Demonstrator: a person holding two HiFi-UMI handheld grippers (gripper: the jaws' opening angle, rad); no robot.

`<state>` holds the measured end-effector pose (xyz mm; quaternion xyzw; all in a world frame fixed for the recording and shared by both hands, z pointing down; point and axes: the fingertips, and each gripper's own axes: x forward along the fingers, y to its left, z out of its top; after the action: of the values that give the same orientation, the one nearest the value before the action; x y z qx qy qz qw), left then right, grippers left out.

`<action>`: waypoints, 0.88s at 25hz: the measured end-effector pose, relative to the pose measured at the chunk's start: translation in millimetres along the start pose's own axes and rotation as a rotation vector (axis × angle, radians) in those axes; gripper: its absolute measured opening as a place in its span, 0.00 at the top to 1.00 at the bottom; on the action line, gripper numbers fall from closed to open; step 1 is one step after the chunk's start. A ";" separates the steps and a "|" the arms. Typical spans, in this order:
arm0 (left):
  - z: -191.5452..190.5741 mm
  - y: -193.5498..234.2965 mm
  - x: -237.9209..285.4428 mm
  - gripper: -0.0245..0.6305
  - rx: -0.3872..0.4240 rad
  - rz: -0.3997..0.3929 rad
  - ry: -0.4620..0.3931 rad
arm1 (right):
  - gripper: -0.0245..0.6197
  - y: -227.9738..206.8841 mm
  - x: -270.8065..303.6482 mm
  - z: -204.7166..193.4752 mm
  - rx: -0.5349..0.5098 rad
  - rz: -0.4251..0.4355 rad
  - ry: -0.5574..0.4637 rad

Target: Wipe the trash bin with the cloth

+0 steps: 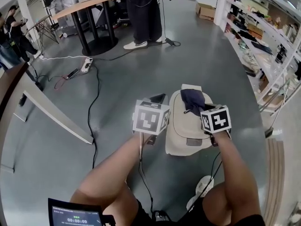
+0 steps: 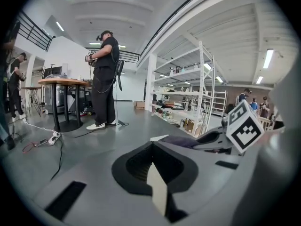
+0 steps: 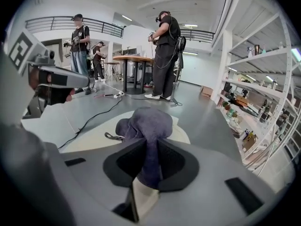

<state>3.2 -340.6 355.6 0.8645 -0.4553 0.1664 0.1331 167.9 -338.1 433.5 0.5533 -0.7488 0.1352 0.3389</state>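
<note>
Your right hand-held gripper (image 3: 149,142) is clamped on the dark blue cloth (image 1: 193,100), which sits bunched on top of the cream trash bin (image 1: 186,131) on the floor. Your left hand-held gripper (image 2: 151,145), jaws together and empty, hovers just beside the bin's left side. A black cable (image 1: 94,126) runs along the floor to the left, shelving (image 1: 263,41) stands to the right, and a person (image 1: 143,18) stands by a desk (image 1: 84,6) ahead.

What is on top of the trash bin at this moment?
A dark cloth lies bunched on the trash bin, pinched between the jaws of the right gripper. The bin surface beneath the cloth is covered, and the bin's inside cannot be seen.
</note>
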 end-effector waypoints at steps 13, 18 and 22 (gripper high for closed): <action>0.8 -18.8 8.8 0.96 0.006 -0.027 0.005 | 0.85 -50.7 -16.0 -30.4 -0.045 -0.123 0.066; -1.1 -23.2 11.7 0.96 0.012 -0.034 0.011 | 0.85 -63.0 -20.7 -36.7 -0.029 -0.145 0.076; 0.3 -26.9 9.2 0.96 0.021 -0.025 0.010 | 0.85 -61.2 -34.9 -25.0 -0.038 -0.130 0.022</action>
<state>30.5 -332.8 356.9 0.8705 -0.4423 0.1736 0.1283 238.7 -319.4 418.3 0.5928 -0.7099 0.1048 0.3657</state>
